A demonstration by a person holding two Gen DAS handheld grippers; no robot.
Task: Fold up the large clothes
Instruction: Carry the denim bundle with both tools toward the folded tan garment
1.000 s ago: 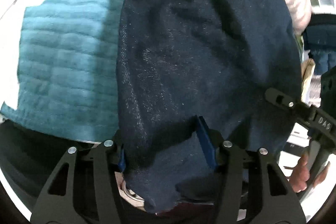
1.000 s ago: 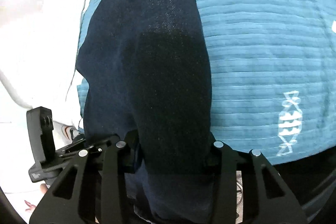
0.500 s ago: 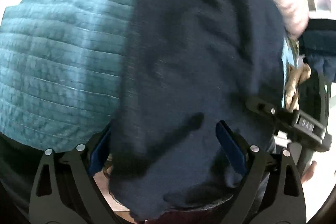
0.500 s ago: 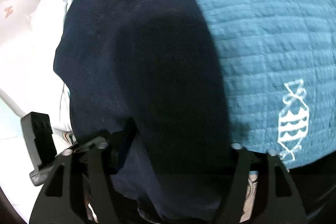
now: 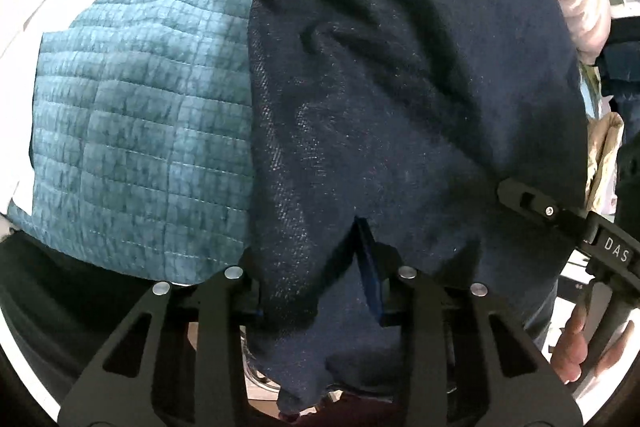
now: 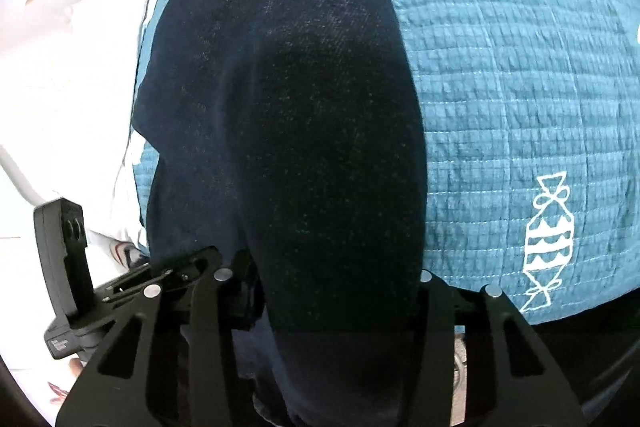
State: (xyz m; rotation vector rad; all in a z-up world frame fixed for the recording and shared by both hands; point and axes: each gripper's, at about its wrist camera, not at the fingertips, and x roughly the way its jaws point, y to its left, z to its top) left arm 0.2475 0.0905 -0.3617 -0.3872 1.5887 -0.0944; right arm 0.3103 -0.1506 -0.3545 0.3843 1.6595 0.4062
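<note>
On 1 teal quilt [image 5: 132, 131] — 1 navy garment [image 5: 400, 99]; 2 grippers clamp it.

Left gripper [image 5: 316, 291], right gripper [image 6: 340, 291] pointing steeply down (jaws just closed, both pinching cloth).

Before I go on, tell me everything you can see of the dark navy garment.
The dark navy garment is a denim-like weave, faintly flecked, lying lengthwise on the teal quilt with soft creases across it. Its near end hangs over the quilt's edge. Both grippers have just been closing: the left gripper and the right gripper each have that near end bunched between their fingers.
</note>
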